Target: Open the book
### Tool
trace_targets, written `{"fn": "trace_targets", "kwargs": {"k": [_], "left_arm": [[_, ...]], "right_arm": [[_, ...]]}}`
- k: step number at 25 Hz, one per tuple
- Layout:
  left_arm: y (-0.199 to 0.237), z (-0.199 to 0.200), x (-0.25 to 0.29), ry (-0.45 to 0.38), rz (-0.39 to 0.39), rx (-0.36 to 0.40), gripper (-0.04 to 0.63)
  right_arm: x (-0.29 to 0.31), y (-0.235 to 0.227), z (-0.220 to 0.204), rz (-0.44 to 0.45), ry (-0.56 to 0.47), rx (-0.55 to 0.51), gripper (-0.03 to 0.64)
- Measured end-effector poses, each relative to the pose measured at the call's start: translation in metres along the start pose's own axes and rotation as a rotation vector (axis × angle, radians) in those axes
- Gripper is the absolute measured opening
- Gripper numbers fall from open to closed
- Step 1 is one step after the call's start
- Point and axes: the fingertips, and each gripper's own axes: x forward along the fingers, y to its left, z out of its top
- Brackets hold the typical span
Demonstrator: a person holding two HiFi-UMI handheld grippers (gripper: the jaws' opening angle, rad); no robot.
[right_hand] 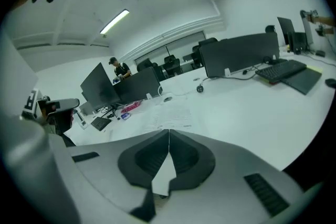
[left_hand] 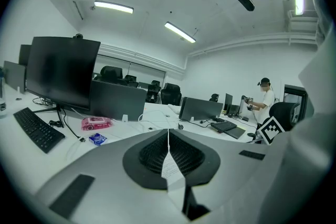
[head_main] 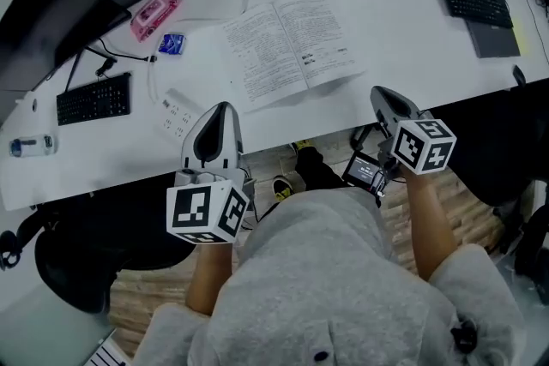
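Nearest the head camera is the person's grey sweatshirt (head_main: 326, 270), with both hand-held grippers level with the near edge of the white worktop (head_main: 412, 39). Left claw (head_main: 225, 105) has its jaws pressed together along one line, with nothing gripped between them. Right claw (head_main: 382, 90) is likewise fully closed and empty. The book (head_main: 287, 45) lies flat on the worktop, already spread open with printed pages upward. It sits ahead of both claws and between them, its near corners just beside each tip. Its spine runs away from the person, canted slightly to the right, so the spread's long axis lies roughly across the worktop. Neither claw is clearly the nearer. Judged from this layout, the opening step appears complete and no further reach is required. A keyboard (head_main: 94, 99) and a pink packet (head_main: 154, 15) lie well apart to the left.
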Motion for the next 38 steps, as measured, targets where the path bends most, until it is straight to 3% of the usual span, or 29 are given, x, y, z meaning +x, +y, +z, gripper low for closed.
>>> {"fn": "trace_targets", "kwargs": {"k": [8, 19, 30, 38], "left_arm": [[-0.026, 0.012, -0.077, -0.098, -0.083, 0.014, 0.017], [-0.041, -0.008, -0.163, -0.14, -0.092, 0.022, 0.017], [-0.035, -0.016, -0.196, -0.153, -0.067, 0.033, 0.015], [-0.03, -0.015, -0.204, -0.169, -0.082, 0.023, 0.017]], "right_arm": [[-0.077, 0.078, 0.01, 0.009, -0.148, -0.174, 0.028], [-0.159, 0.154, -0.003, 0.039, -0.279, -0.214, 0.028], [-0.172, 0.198, -0.006, 0.102, -0.309, -0.262, 0.028], [-0.174, 0.213, -0.007, 0.085, -0.312, -0.302, 0.028]]}}
